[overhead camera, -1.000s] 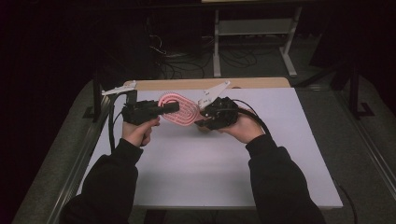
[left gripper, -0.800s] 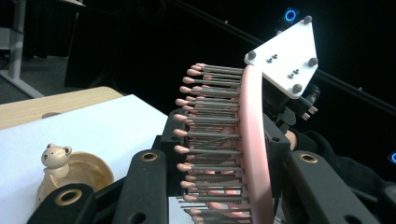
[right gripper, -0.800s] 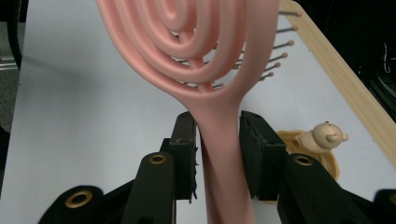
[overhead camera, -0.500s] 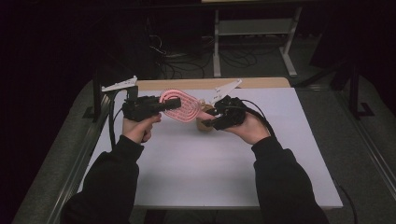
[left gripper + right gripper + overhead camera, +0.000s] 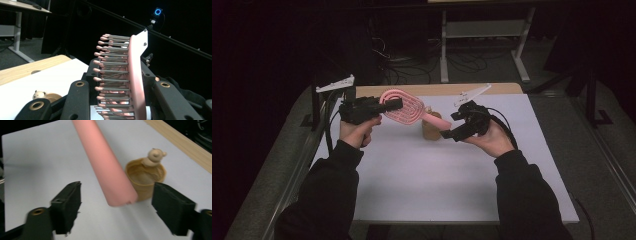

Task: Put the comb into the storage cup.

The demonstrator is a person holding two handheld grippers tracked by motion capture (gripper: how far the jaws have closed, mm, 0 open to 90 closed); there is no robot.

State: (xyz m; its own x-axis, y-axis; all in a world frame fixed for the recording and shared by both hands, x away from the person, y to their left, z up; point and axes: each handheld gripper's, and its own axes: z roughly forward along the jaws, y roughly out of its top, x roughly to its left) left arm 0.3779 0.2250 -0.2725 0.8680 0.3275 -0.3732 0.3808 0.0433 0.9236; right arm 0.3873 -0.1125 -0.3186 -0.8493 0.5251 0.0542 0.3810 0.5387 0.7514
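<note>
A white table (image 5: 422, 175) carries the work. Above its far middle, the pink hairbrush (image 5: 404, 107) hangs level, its head pinched at the left by the left gripper (image 5: 394, 105). The right gripper (image 5: 447, 134), just beyond the handle's right end, has just been opening; its jaws stand spread, touching nothing. Below the handle sits a small tan cup (image 5: 430, 131) with a bear figure.

White worktop (image 5: 427, 180) with a bare wooden strip (image 5: 422, 90) along the far edge. Small tan cup (image 5: 146, 178) standing upright on the white surface near that strip, a little bear figure (image 5: 155, 155) perched on its rim. Beyond, in the dark, a light metal table frame (image 5: 484, 37) and loose cables (image 5: 387, 57) on the floor.
</note>
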